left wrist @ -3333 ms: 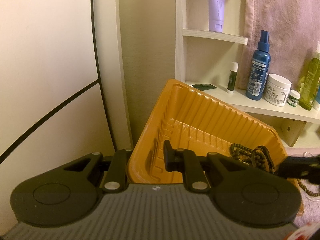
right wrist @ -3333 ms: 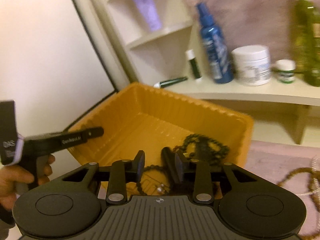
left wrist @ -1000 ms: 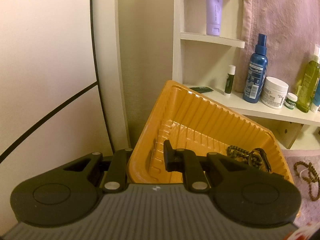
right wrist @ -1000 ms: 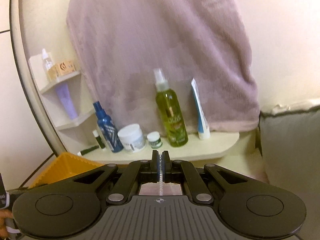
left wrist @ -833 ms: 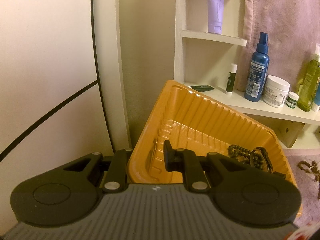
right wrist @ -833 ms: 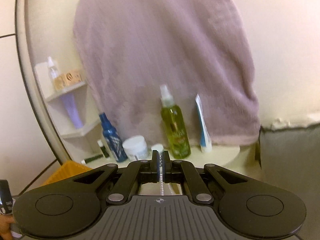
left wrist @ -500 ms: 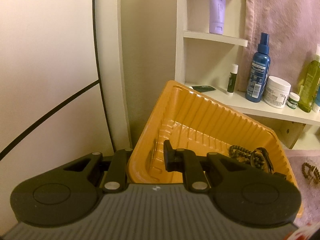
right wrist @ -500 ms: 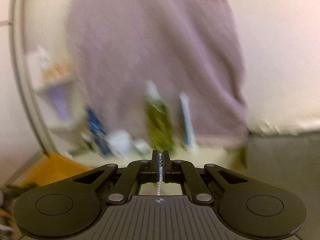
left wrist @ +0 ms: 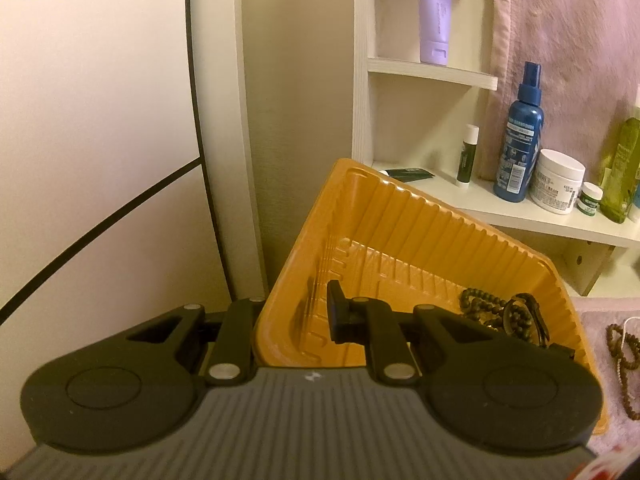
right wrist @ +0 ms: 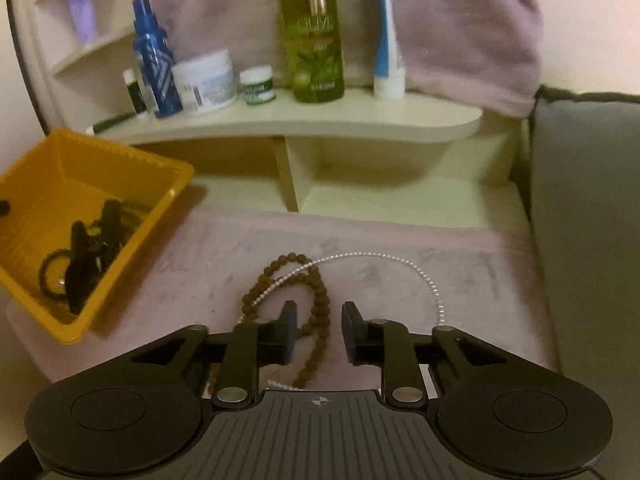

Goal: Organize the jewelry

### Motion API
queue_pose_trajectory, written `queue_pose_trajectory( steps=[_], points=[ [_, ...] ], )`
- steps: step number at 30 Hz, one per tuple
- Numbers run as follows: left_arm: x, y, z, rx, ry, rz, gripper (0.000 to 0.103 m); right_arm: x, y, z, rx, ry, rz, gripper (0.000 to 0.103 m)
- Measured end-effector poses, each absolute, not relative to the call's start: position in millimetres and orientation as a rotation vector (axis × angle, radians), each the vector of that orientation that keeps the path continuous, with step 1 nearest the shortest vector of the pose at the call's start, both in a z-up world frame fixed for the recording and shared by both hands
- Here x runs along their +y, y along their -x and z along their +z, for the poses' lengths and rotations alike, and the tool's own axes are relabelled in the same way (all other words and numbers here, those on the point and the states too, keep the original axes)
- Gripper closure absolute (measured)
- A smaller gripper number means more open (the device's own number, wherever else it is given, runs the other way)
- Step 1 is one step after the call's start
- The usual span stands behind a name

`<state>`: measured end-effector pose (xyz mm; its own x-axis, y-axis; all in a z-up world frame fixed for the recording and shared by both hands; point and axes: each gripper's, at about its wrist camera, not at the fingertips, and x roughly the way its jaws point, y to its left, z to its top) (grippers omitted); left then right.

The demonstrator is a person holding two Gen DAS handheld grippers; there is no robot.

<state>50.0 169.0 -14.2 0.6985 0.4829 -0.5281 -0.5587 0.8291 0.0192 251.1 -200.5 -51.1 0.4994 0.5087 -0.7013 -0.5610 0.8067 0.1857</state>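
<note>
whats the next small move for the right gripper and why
Probably lower the right gripper and close on the brown bead necklace. Its jaws stand open with that strand between them on the pink cloth, a thin white bead chain lying across it. The left gripper holds the orange plastic tray, where dark jewelry already sits.
</note>
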Motion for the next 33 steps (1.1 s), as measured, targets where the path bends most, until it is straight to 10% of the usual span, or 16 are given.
queue_pose_trajectory(
  steps=[11, 33],
  points=[
    [168, -46, -12, 0.539, 0.157, 0.574, 0.088, -187, -268, -71, 0.817, 0.055, 0.649, 0.096],
    [170, -44, -12, 0.527, 0.166, 0.565, 0.088, -241, -232, 128, 0.323, -0.163, 0.706, 0.096]
  ],
)
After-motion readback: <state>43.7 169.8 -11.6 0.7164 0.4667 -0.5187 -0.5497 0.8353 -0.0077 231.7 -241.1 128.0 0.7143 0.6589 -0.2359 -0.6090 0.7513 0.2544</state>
